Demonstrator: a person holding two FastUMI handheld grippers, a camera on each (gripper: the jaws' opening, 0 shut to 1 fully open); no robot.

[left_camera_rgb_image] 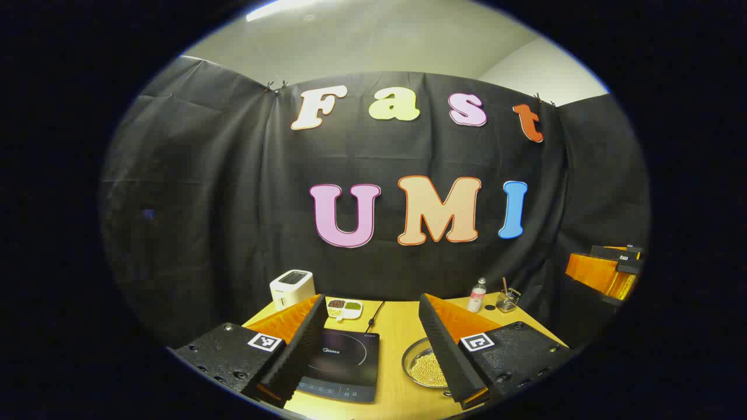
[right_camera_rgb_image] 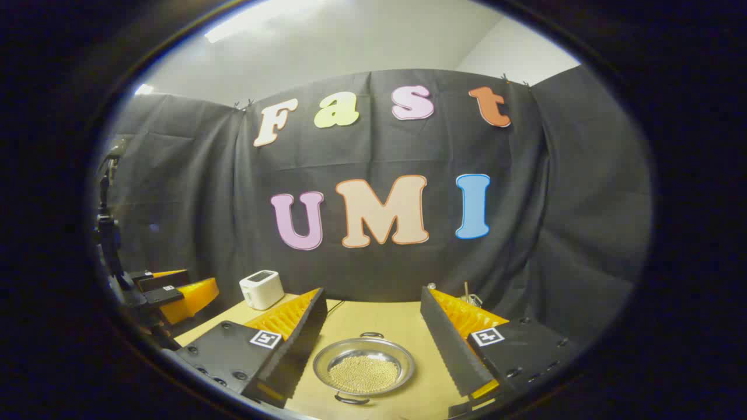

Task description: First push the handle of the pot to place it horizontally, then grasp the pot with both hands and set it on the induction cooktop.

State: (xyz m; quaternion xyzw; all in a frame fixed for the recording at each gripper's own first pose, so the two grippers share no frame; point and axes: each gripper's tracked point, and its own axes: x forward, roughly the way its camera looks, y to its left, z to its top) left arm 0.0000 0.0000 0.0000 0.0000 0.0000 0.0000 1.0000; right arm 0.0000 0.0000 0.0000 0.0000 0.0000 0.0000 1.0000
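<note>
Left gripper view: left claw (left_camera_rgb_image: 370, 344) spread wide, holding nothing, raised above the surface (left_camera_rgb_image: 397, 326). Induction cooktop (left_camera_rgb_image: 341, 364) lies between its fingers, toward 7 o'clock of the view. Pot (left_camera_rgb_image: 425, 364), a shallow steel one filled with pale beads, sits just beside the cooktop at its 3 o'clock, partly behind the right finger. At the far edge: white toaster (left_camera_rgb_image: 292, 289) at 10 o'clock, small dish of beans (left_camera_rgb_image: 344, 308), a bottle (left_camera_rgb_image: 477, 294) and a wire holder (left_camera_rgb_image: 508, 300) at 1 o'clock. The right claw (left_camera_rgb_image: 607, 271) shows off at 3 o'clock.

Right gripper view: right claw (right_camera_rgb_image: 370, 344) also spread and empty, hovering over the pot (right_camera_rgb_image: 363, 366), which lies centred between its fingers. The pot's two loop handles sit at 12 and 6 o'clock, near and far. The left claw (right_camera_rgb_image: 169, 291) shows at 9 o'clock.

Judgement: the handle push is not yet done. To do it well, lower one finger beside a loop handle and sweep sideways, slowly, so the pot turns in place and the beads stay put.

Room: pale wood surface, black cloth wall, light ceiling.
</note>
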